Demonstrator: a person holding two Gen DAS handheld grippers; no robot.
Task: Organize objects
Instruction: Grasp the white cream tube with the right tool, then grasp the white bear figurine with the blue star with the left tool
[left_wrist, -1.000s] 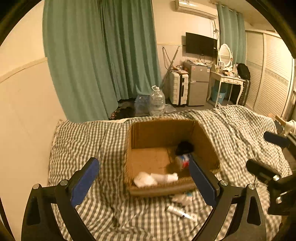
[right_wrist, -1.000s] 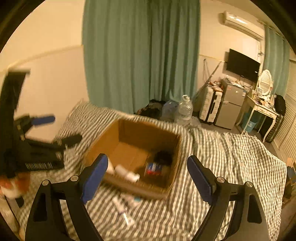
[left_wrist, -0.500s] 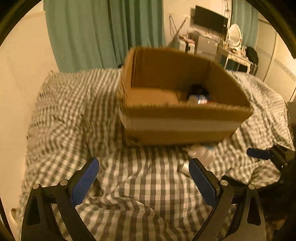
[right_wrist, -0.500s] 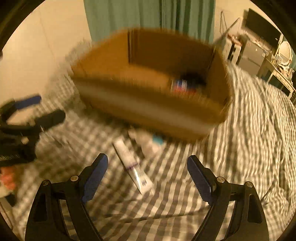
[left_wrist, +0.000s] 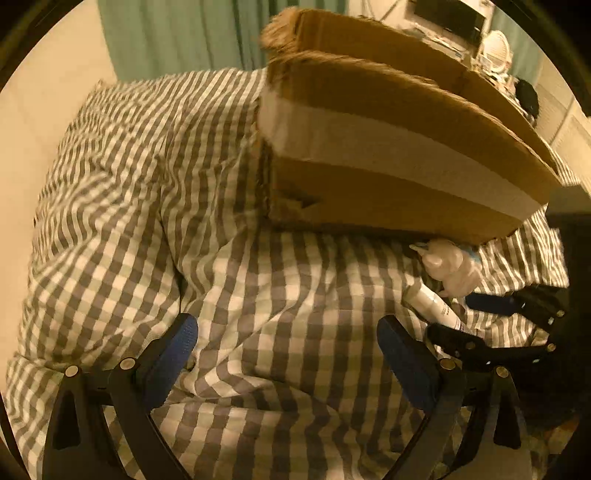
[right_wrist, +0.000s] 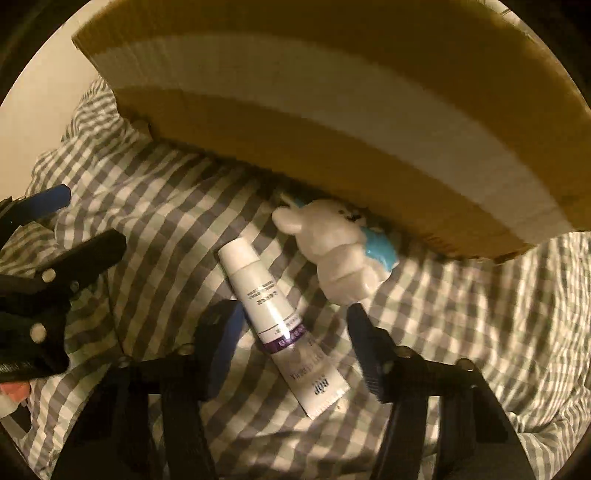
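while both claws gape, right claw (right_wrist: 291, 332) straddles white purple-banded tube (right_wrist: 280, 325).

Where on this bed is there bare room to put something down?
The checked bedspread lies bare left of the cardboard box, toward the wall. It is crowded at the box's front, where the white tube and white figurine lie by the right gripper.

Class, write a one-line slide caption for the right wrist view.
Open right tool straddles a white tube beside a white-and-blue figurine by the cardboard box.
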